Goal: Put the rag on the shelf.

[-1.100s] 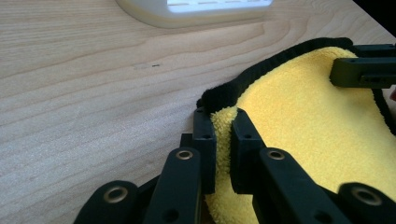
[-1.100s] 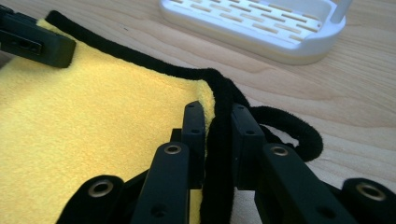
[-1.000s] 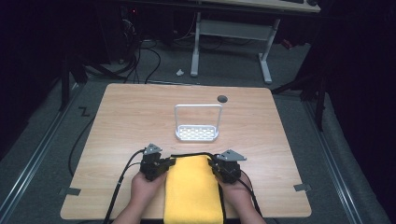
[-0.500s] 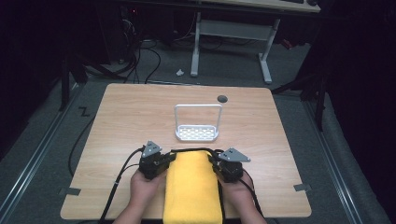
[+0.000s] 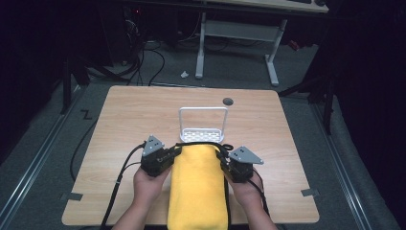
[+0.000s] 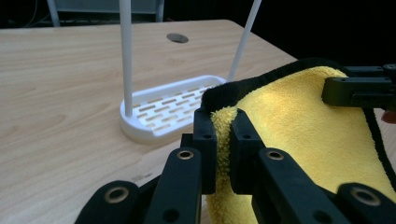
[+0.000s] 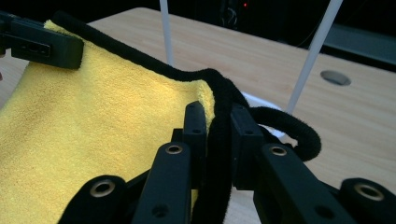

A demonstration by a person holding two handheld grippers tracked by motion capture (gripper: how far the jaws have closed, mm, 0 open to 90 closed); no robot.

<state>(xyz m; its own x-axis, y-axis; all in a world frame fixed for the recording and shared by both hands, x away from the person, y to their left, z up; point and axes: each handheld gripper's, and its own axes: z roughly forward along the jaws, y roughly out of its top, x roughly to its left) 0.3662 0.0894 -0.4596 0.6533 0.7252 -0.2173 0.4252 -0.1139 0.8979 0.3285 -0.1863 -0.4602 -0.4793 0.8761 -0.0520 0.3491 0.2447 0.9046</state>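
Soft yellow fluffy towel with black edge (image 5: 197, 187) hangs stretched between two claws. Left claw (image 6: 223, 135) pinches its far left corner. Right claw (image 7: 214, 133) pinches far right corner on black edge. Towel light, floppy, not slippery; best held by corners. White plastic rack with tall wire loop (image 5: 202, 128) just past claws, on wooden table (image 5: 124, 120).

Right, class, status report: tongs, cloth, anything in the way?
Left tongs shut on yellow cloth; right tongs shut on its black-edged corner. Cloth stretched between both. White rack just ahead.
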